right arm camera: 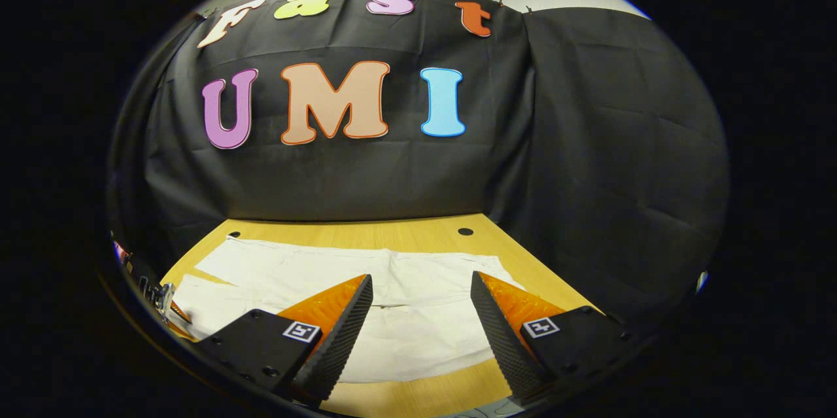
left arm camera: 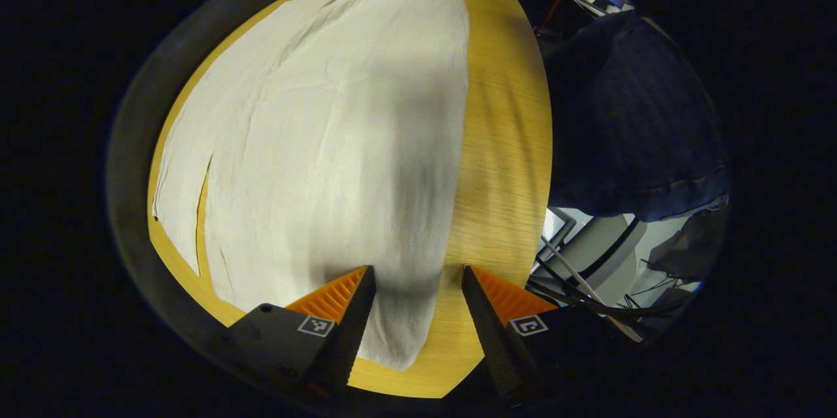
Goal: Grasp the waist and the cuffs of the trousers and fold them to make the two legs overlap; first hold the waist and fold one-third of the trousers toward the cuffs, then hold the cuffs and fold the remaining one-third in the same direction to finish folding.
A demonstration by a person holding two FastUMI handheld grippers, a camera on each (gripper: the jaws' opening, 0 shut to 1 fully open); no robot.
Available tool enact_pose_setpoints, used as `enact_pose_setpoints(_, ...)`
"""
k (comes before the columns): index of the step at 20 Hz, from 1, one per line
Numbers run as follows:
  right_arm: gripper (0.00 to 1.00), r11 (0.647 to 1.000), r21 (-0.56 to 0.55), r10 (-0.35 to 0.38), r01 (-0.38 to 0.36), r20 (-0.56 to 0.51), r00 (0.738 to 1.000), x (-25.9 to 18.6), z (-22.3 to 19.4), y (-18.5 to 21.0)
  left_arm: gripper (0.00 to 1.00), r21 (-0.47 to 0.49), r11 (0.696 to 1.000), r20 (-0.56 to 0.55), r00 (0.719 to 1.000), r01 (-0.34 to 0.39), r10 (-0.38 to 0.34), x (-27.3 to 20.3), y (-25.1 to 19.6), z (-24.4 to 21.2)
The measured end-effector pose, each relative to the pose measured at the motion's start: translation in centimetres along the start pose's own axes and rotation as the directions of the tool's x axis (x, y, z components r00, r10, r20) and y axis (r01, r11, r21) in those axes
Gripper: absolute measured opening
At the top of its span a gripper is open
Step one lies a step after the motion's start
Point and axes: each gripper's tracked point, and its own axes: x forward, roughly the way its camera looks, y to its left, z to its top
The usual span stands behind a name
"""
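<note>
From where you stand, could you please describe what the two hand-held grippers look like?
The left hand-held gripper and the right hand-held gripper look alike: two wedge-shaped fingers with ridged inner faces, each on a dark block bearing a small square black-and-white marker. No cables show on them.

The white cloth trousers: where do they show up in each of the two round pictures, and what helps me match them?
Left gripper view: the white cloth trousers lie flat, spreading from the top down to between the open left claw.
Right gripper view: they lie low in the middle, behind the open right claw.
Shared landmark: the yellow wooden table beneath them.
</note>
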Motion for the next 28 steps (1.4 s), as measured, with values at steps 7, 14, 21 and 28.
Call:
enact_pose_setpoints(7,0.96,0.991,-0.047,0.127,-0.128,-0.024,0.992,2.3,0.0,3.1,0.6,-0.03,1.0,-0.069,0.998,-0.001,-0.001,0.0,1.6,-0.1)
enact_pose_setpoints(14,0.95,0.937,-0.129,0.31,-0.323,-0.116,0.944,5.9,-1.6,5.1,0.0,-0.122,0.992,-0.1,0.995,-0.014,0.002,0.7,3.2,2.0)
enact_pose_setpoints(21,0.98,0.757,-0.332,0.463,-0.563,-0.334,0.821,7.4,-8.0,4.4,0.0,-0.177,0.984,-0.096,0.995,-0.035,0.018,0.6,3.4,1.6)
enact_pose_setpoints(28,0.98,0.448,-0.463,0.412,-0.765,-0.652,0.636,7.4,-17.3,-1.4,0.0,-0.219,0.974,-0.119,0.993,-0.049,0.023,1.0,3.5,1.6)
